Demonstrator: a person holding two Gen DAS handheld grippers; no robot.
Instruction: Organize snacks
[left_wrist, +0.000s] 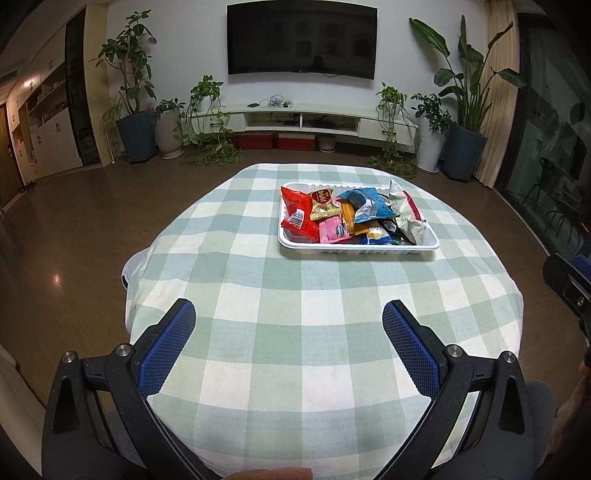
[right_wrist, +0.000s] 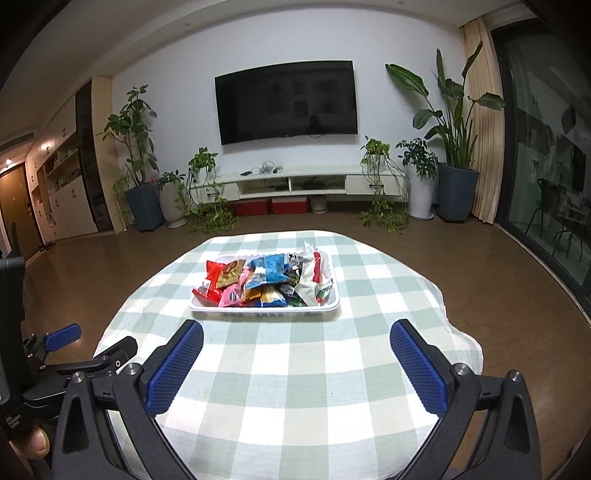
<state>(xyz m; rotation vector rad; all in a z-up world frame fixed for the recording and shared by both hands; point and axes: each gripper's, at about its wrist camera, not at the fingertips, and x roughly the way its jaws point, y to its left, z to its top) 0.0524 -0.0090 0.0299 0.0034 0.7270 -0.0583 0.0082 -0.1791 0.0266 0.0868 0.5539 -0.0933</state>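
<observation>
The shallow white plastic tray (left_wrist: 295, 242) of mixed snack packets (left_wrist: 351, 218) sits toward the far half of the green-and-white checked tabletop (left_wrist: 295, 332), clear of every edge. Left tongs (left_wrist: 289, 325) and right tongs (right_wrist: 296, 343) hover released and empty over the bare near cloth.
</observation>
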